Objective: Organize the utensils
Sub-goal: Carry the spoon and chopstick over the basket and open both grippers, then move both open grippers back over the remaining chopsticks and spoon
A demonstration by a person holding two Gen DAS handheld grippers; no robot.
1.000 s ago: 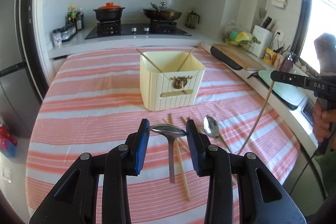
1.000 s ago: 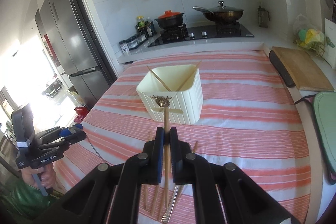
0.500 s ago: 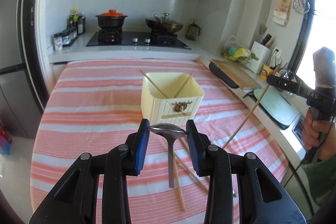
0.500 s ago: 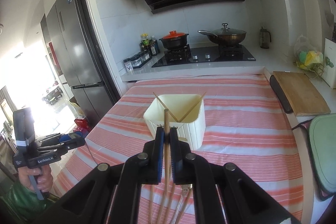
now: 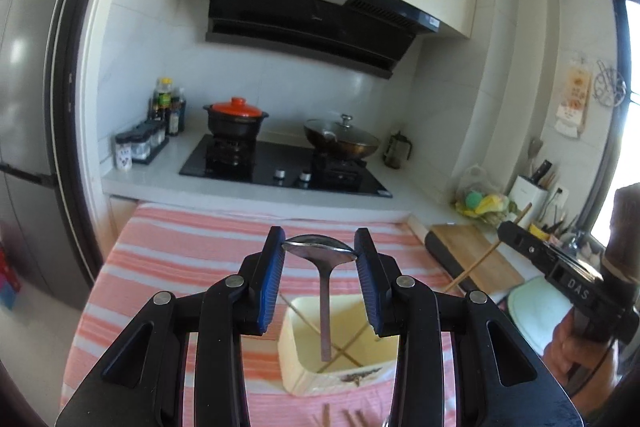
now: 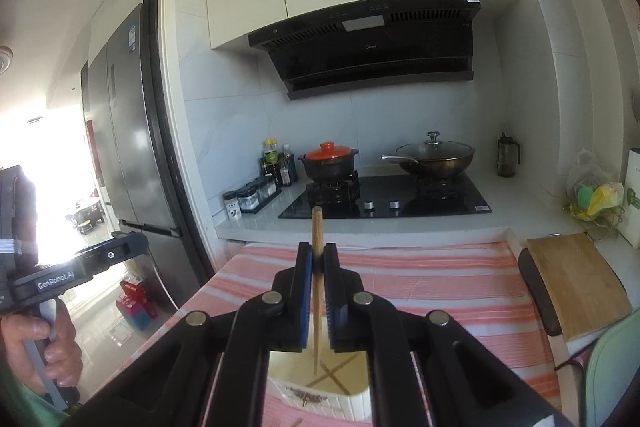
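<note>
Left wrist view shows the left gripper (image 5: 320, 253) in the middle of the frame, with its jaws closed on the bowl of a metal spoon (image 5: 323, 267). The handle of the spoon hangs almost straight down, and its end is over the open top of the cream box (image 5: 296, 359) that stands on the striped desk (image 5: 180, 255) in the lower middle of the frame. Two chopsticks already lie crossed inside the box.

Right wrist view shows the right gripper (image 6: 318, 259) with its jaws closed tight on one wooden chopstick (image 6: 317, 227). The chopstick stands nearly upright; its top is above the jaws and its lower end points into the same box (image 6: 356, 403), at the bottom middle of the frame.

Both utensils are held in the air, long axis vertical, with the box directly under them. In my judgement the next move is a short lowering and a release, and neither hand is clearly nearer. More chopsticks (image 5: 352, 417) remain on the desk at the bottom edge of the left view.
</note>
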